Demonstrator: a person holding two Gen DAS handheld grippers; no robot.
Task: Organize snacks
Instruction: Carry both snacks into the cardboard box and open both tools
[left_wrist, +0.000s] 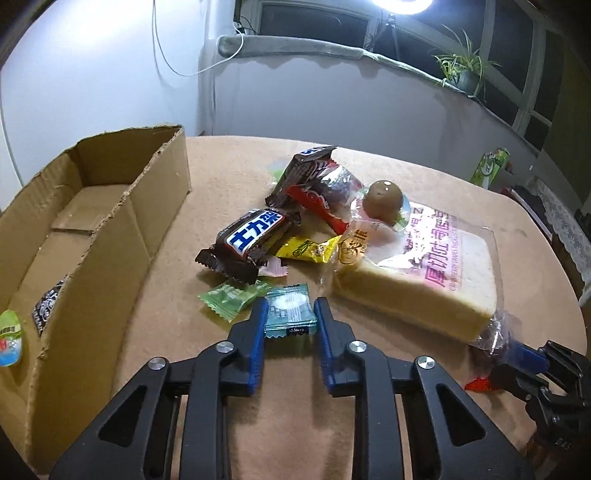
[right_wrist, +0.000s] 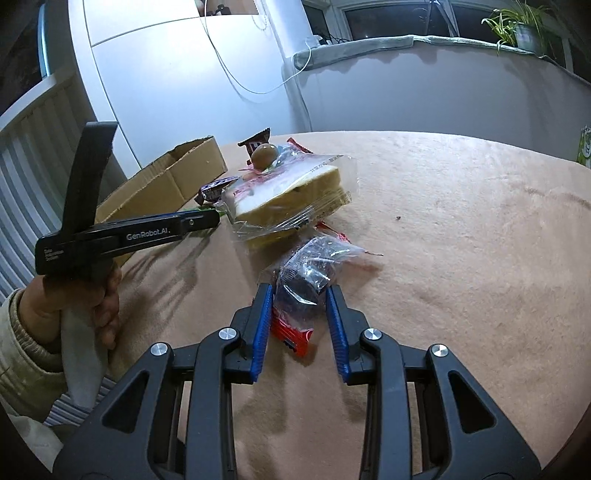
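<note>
Right now the left gripper (left_wrist: 290, 314) is squeezing a small teal candy (left_wrist: 290, 312) between its two blue pads, down on the tan table (left_wrist: 229, 162). A green candy (left_wrist: 232, 298) is lying just beside it, on the left, touching its edge. Behind them a brown chocolate bar (left_wrist: 251, 238) with blue and white letters is resting on a yellow packet (left_wrist: 308, 250). Another dark bar (left_wrist: 303, 170) is leaning on a red wrapper (left_wrist: 317, 205) farther back.

A big slice of bread in a clear bag (left_wrist: 417, 269) is sitting to the right of the pile. A round brown ball (left_wrist: 383, 197) is lying on the far end of the bag.

The cardboard box (left_wrist: 110, 229) is standing open on the left side of the table, near the pile but not touching it. A small black packet (left_wrist: 48, 308) and a green and clear jelly cup (left_wrist: 10, 338) are lying inside it, at the near end.

The right gripper (right_wrist: 300, 299) is pinching a clear crinkly bag with a dark snack inside (right_wrist: 310, 273). That bag is sitting on the table, in front of the bread. A red wrapper (right_wrist: 293, 334) is lying partly under it, by the left pad.

In the right wrist view, a person's hand (right_wrist: 99, 299) in a pale sleeve is holding the handle of the left gripper.

A green plant (left_wrist: 461, 68) is sitting on the window ledge.
</note>
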